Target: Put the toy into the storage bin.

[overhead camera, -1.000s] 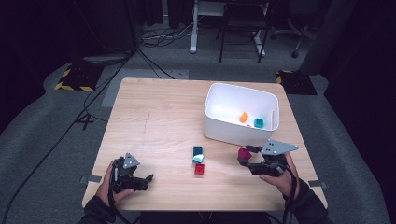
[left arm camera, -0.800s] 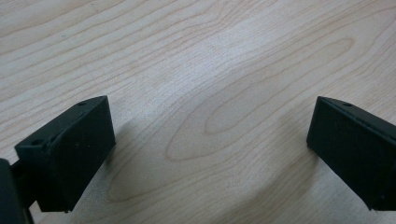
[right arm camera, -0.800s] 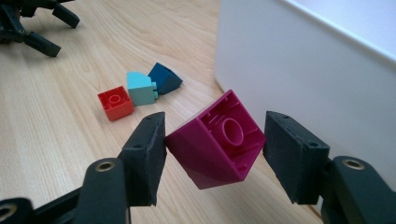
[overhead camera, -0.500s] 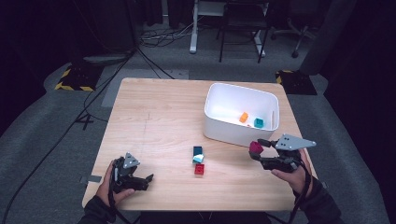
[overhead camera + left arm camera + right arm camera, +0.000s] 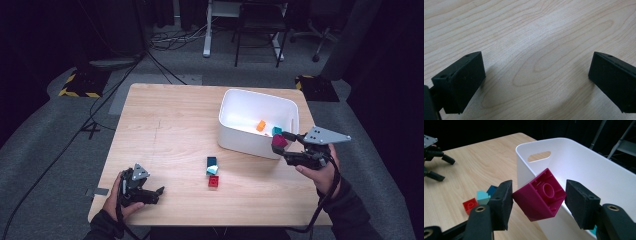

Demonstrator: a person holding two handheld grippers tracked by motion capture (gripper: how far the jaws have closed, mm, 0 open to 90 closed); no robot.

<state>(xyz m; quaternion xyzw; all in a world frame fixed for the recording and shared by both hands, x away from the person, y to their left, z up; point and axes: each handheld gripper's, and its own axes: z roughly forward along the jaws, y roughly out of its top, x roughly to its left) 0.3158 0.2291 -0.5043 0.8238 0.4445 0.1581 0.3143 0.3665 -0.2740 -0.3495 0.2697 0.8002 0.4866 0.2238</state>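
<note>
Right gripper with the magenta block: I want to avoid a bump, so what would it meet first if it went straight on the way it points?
Probably the white plastic bin: the right gripper, shut on the magenta plastic building block, points at its near wall and rim. Depth is unclear.

This looks like a lab or test room, not a home. The floor (image 5: 60, 125) is grey carpet and the room is dark all around. Black cables (image 5: 165, 42) run over the floor. Yellow and black stripe pads (image 5: 80, 84) lie on it. Desk legs (image 5: 206, 30) and a chair (image 5: 260, 25) stand behind the wooden surface (image 5: 170, 135).
</note>
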